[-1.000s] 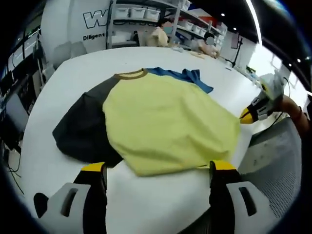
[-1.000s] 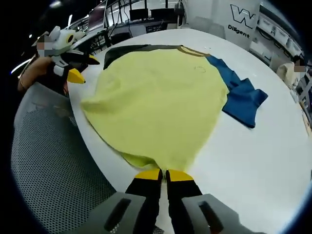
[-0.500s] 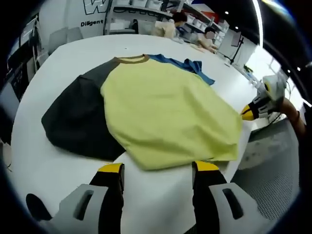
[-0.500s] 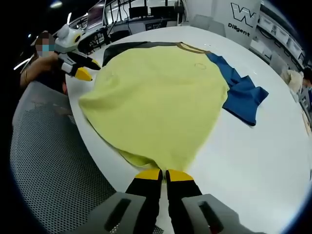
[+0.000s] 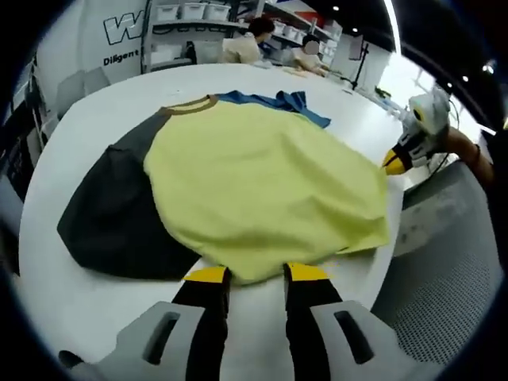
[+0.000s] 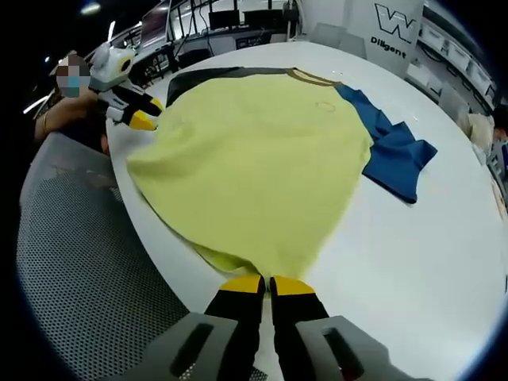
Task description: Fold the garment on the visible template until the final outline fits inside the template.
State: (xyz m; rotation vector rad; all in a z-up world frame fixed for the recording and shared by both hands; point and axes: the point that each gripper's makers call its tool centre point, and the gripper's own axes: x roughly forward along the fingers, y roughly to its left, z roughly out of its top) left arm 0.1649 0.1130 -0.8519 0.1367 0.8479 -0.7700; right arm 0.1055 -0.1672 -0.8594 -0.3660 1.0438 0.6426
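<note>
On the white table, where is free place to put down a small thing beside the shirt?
The table is bare past the blue sleeve, and beyond the collar toward the shelves. The near edge is crowded: the shirt reaches it, and the right gripper and left gripper are at the hem.

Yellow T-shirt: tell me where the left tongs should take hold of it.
Grip the yellow T-shirt at its near hem corner, coming in low from the table edge. The hem lies flat and loose just ahead of the left tongs, so one jaw can probably slide beneath.
</note>
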